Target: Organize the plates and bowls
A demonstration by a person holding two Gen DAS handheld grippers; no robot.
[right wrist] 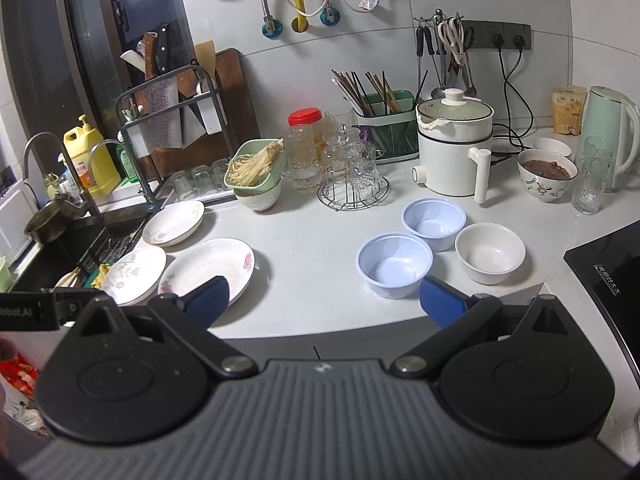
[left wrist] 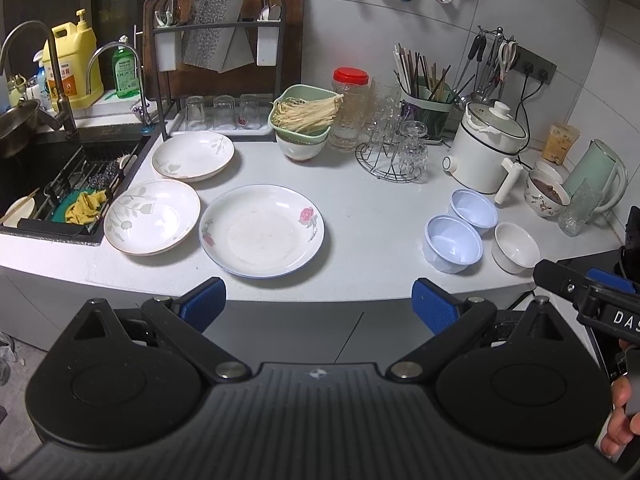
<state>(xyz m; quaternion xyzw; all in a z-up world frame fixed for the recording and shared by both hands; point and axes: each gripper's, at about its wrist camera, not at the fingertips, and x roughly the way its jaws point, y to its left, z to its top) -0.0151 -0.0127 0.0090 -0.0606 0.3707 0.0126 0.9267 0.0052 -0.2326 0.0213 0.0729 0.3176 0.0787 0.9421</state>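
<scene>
A white kitchen counter point(left wrist: 360, 208) runs under a tiled wall, with a dark sink point(left wrist: 52, 184) at nine o'clock and clutter along the back. Three plates lie in a cluster at ten o'clock in the left wrist view: the rose plate point(left wrist: 262, 230) is largest and nearest, a leaf plate point(left wrist: 152, 216) is just beside it toward the sink, and another leaf plate point(left wrist: 193, 155) sits behind. At two o'clock are two blue bowls point(right wrist: 394, 264) point(right wrist: 434, 222) and a white bowl point(right wrist: 490, 252), close together.

Your left gripper point(left wrist: 318, 300) and right gripper point(right wrist: 322, 300) both hang short of the counter edge, jaws spread wide, holding nothing. Stacking has not begun, I judge. Take a leaf plate by its rim, lift it clear, and set it flat on the rose plate. Nest the blue bowls squarely; they look light and may skid.
</scene>
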